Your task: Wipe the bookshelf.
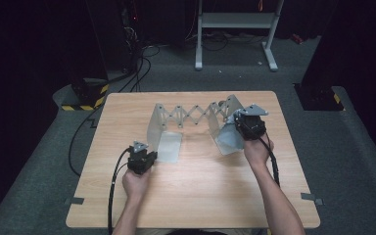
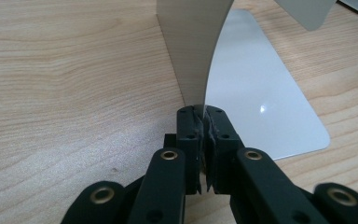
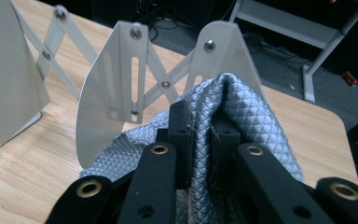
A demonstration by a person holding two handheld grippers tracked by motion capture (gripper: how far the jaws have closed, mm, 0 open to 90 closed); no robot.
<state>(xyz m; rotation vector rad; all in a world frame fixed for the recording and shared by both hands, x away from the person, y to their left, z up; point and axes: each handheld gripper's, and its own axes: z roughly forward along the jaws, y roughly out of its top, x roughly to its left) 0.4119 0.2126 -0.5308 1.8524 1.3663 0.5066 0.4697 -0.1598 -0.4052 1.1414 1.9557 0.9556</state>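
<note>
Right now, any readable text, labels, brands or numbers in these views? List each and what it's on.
None readable.
Expandable metal rack: bare plates, rivets and slots, no markings.
Quilted grey fabric in the right tongs: pattern only.
Small red item on the floor: too small and blurred to read.

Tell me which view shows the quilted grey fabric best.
Right gripper view: the quilted grey fabric sits bunched between the right gripper jaws, texture plain. In the high view it lies too small and hidden by that gripper to make out.

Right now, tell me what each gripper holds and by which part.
The left gripper pinches the near edge of the extendable rack's end plate. The right gripper clamps a raised fold of grey quilted fabric.
</note>
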